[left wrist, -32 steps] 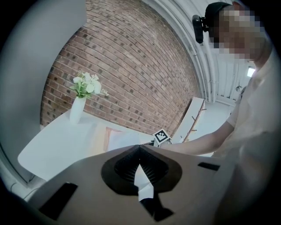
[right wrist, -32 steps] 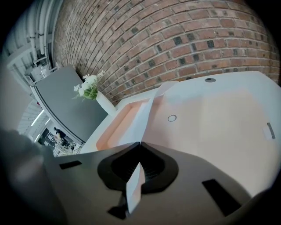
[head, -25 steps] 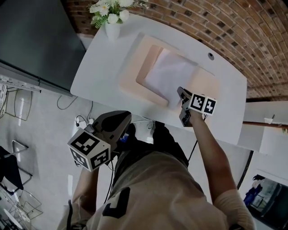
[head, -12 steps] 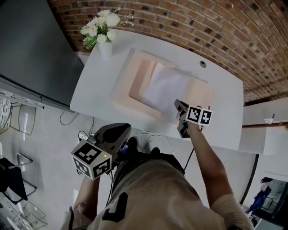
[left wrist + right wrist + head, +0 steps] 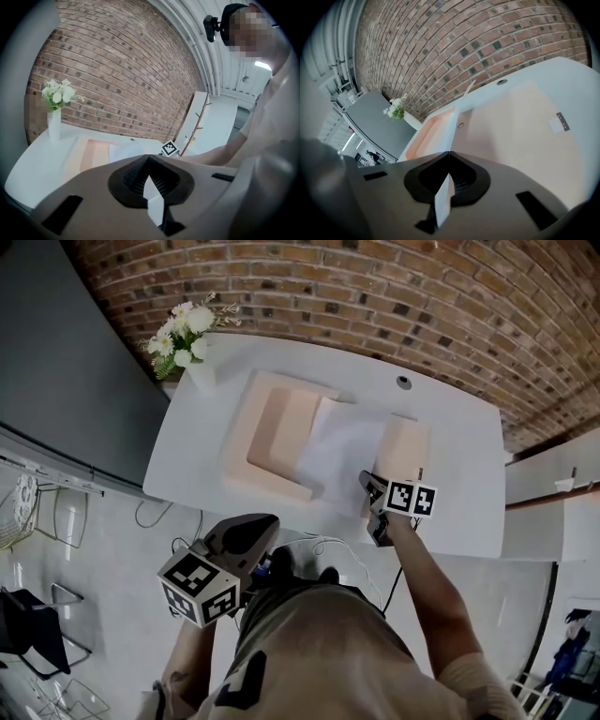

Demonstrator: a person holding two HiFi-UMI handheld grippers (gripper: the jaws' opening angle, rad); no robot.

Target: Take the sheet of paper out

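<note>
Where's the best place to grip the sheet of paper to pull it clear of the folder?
Pinch the sheet of paper at its near edge by the right corner, coming in from the person's side. It is thin and lies across the open folder, so probably only a free edge offers both faces. The right tongs are shut on that spot.

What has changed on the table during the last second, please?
The right gripper, shut on the white sheet of paper, has drawn it rightward, mostly out of the shallow peach-coloured tray. The tray, the white vase of flowers and the grip stayed unchanged.
</note>
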